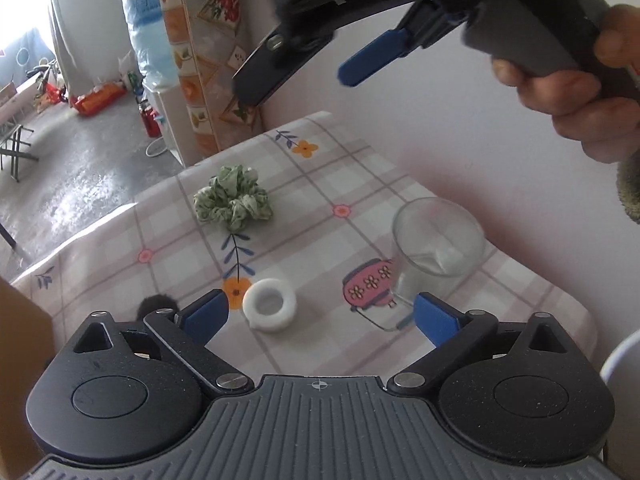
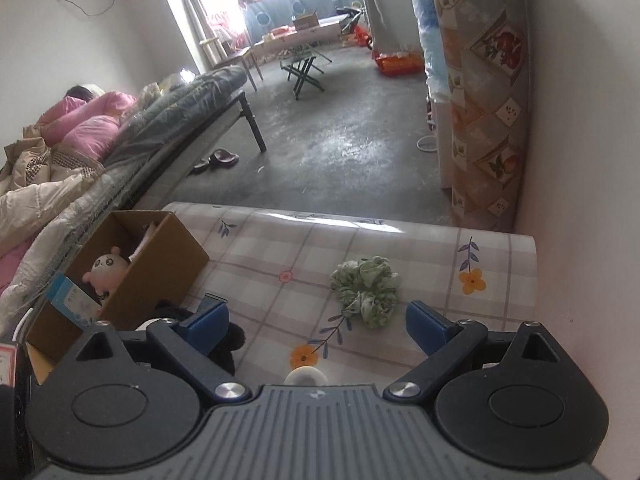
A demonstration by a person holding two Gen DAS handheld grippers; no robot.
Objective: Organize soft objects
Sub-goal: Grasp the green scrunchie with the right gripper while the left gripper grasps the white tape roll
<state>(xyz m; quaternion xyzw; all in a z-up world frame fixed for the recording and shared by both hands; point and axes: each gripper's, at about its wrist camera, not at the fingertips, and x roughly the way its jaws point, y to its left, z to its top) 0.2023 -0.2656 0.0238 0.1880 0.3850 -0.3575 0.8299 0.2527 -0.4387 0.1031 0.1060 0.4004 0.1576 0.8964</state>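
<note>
On the table (image 1: 360,168), covered by a checked cloth printed with flowers, a green patterned scrunchie (image 1: 233,200) lies flat toward the far edge. Nearer the left wrist camera sits a white ring-shaped item (image 1: 269,305), well apart from the scrunchie. A clear drinking glass (image 1: 436,240) stands upright to the right of the ring, close to the wall. A dark fuzzy item (image 1: 158,305) shows partly behind the left finger of the near gripper; what it is cannot be told.

Left gripper (image 1: 320,314): jaws spread wide, nothing between the pads, held above the cloth with the white ring just inside the left pad and the glass base just beside the right pad. No contact is visible.

Right gripper (image 2: 316,322): jaws likewise apart and empty, angled down at the table. In its own view the scrunchie (image 2: 366,290) lies ahead between the two fingers, untouched. The left wrist view shows this gripper raised high over the table, gripped by a hand (image 1: 580,92) at its handle.

At the table's left side an open cardboard box (image 2: 132,272) holds a small pink-and-white plush toy (image 2: 105,270) and other contents too obscured to identify.
</note>
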